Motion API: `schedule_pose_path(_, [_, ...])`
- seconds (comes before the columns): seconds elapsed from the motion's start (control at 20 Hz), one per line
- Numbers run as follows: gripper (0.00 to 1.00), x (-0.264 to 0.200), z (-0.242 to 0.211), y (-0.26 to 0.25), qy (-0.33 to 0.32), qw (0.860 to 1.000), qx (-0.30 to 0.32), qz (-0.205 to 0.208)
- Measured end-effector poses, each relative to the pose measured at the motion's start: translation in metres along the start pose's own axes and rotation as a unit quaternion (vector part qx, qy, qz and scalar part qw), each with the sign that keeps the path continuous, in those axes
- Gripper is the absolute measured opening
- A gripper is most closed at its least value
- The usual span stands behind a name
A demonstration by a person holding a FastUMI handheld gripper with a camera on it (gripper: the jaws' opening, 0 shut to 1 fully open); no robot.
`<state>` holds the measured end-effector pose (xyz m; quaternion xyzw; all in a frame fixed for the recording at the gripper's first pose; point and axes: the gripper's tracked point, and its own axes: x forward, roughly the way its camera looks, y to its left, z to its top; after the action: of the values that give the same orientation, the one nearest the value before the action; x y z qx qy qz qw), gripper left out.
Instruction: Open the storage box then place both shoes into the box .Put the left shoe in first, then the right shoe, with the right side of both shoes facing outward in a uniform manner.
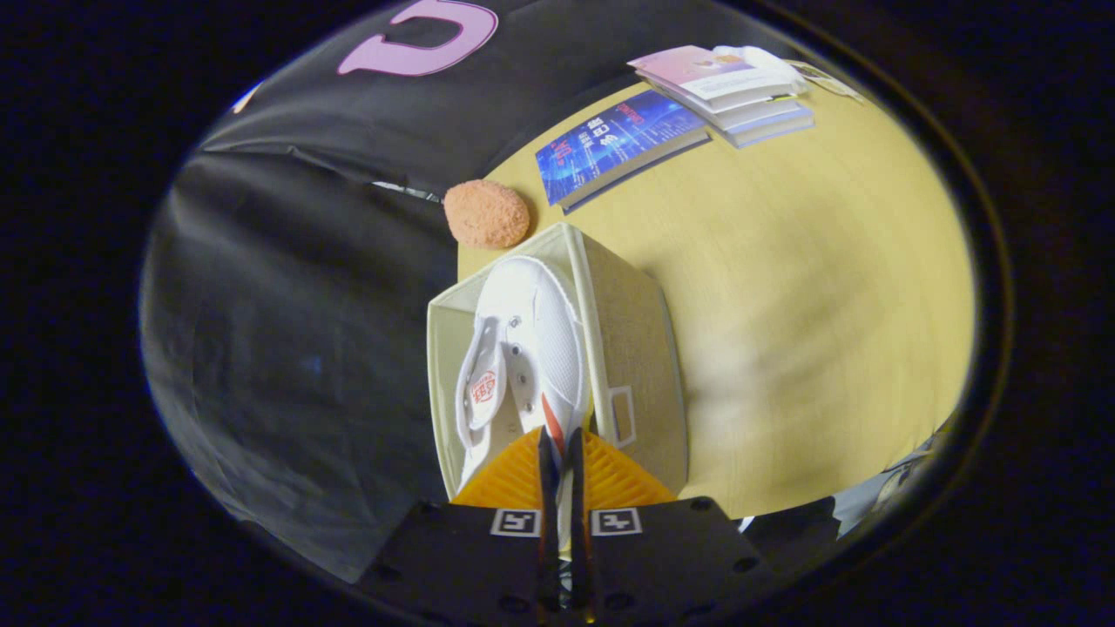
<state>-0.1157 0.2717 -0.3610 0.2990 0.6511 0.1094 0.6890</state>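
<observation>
A white canvas shoe (pixel 523 348) hangs toe-first into the open beige fabric storage box (pixel 636 348), which stands on the yellow wooden table. My gripper (pixel 559 435) is shut on the shoe's heel rim, both fingers pressed close together on the thin edge with its red and blue stripe. The shoe's tongue with a red logo faces the dark wall side. The box's inside below the shoe is hidden by the shoe.
An orange fuzzy oval object (pixel 486 213) lies just beyond the box at the table edge. A blue book (pixel 618 144) and a stack of books (pixel 732 83) lie farther back. Bare tabletop (pixel 810 287) spreads beside the box. Black cloth wall stands on the other side.
</observation>
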Motion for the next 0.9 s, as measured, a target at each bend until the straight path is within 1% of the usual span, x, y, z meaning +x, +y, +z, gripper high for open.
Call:
schedule_pose_path(0.1, [0.08, -0.001, 0.000, 0.001, 0.001, 1.000, 0.011, 0.000])
schedule_pose_path(0.25, [0.08, -0.001, 0.008, 0.020, -0.010, 0.999, 0.038, 0.034])
schedule_pose_path(0.35, [0.16, -0.007, 0.016, 0.021, -0.014, 0.998, 0.043, 0.038])
schedule_pose_path(0.55, [0.17, -0.009, 0.019, 0.017, -0.015, 0.998, 0.041, 0.037])
schedule_pose_path(0.75, [0.16, -0.014, 0.021, 0.022, -0.015, 0.998, 0.045, 0.048])
schedule_pose_path(0.9, [0.16, -0.023, 0.030, 0.018, -0.030, 0.997, 0.044, 0.050])
